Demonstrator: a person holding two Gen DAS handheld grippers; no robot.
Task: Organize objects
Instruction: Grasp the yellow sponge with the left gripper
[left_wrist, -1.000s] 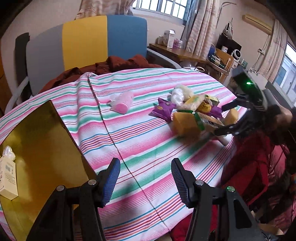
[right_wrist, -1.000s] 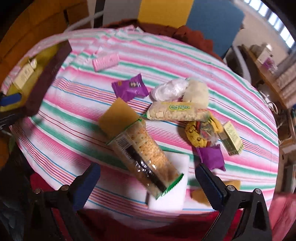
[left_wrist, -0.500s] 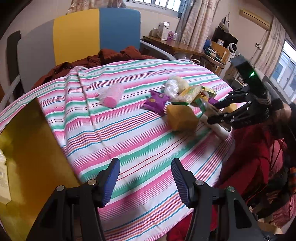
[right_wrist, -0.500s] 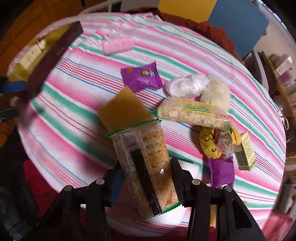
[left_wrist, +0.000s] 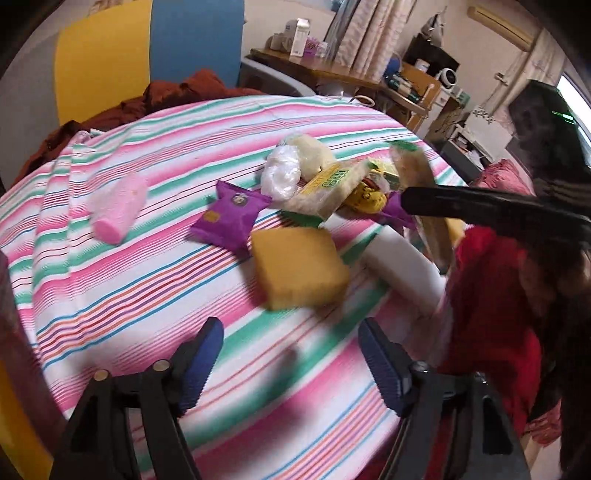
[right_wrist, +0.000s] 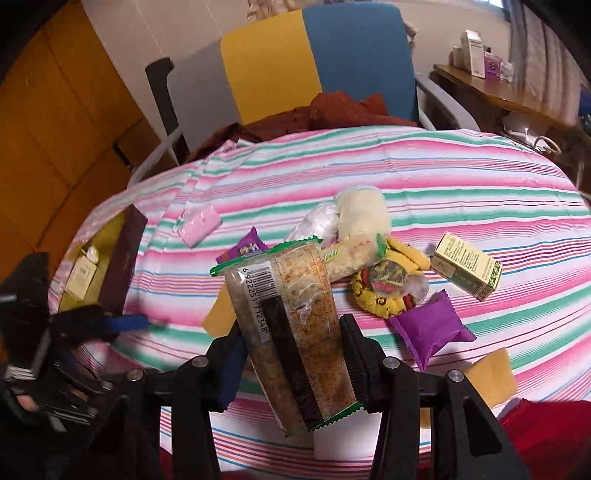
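Setting: a round table (left_wrist: 155, 258) under a pink, green and white striped cloth, in a lived-in room; behind it a chair with grey, yellow and blue back panels (right_wrist: 310, 62) and a rust-brown garment (right_wrist: 325, 114) heaped on its seat. A wooden side desk (left_wrist: 332, 74) with boxes stands by the curtains.

Item 1. Cracker packet (right_wrist: 291, 325), clear wrap with green serrated ends and a barcode. Lifted off the table, tilted, gripped across its lower half by the right gripper (right_wrist: 291, 354); jaws closed onto it, pads pressing both sides.

Item 2. Left gripper (left_wrist: 291, 365). Jaws have just been opening and stand apart with nothing between them, above bare cloth near the table's edge.

Item 3. Yellow sponge (left_wrist: 299, 266), just ahead of the left gripper, lying flat.

Item 4. White block (left_wrist: 402, 266), beside the sponge, at the table's edge.

Item 5. Purple snack pouch (left_wrist: 229, 218), touching the sponge's far corner. A second purple pouch (right_wrist: 432, 328) lies on the other side of the pile.

Item 6. Pink wrapped roll (left_wrist: 118, 206), well apart from the pile.

Item 7. Central pile: long rice-cracker bar with green label (left_wrist: 332, 188), clear crumpled bag (left_wrist: 282, 173), pale round cake (right_wrist: 364, 214), yellow patterned pouch (right_wrist: 384, 291), all touching.

Item 8. Small green-and-cream carton (right_wrist: 467, 266), near the pile.

Item 9. Dark-walled box with yellow interior (right_wrist: 122, 262) at the table's side, holding a small cream carton (right_wrist: 83, 275).
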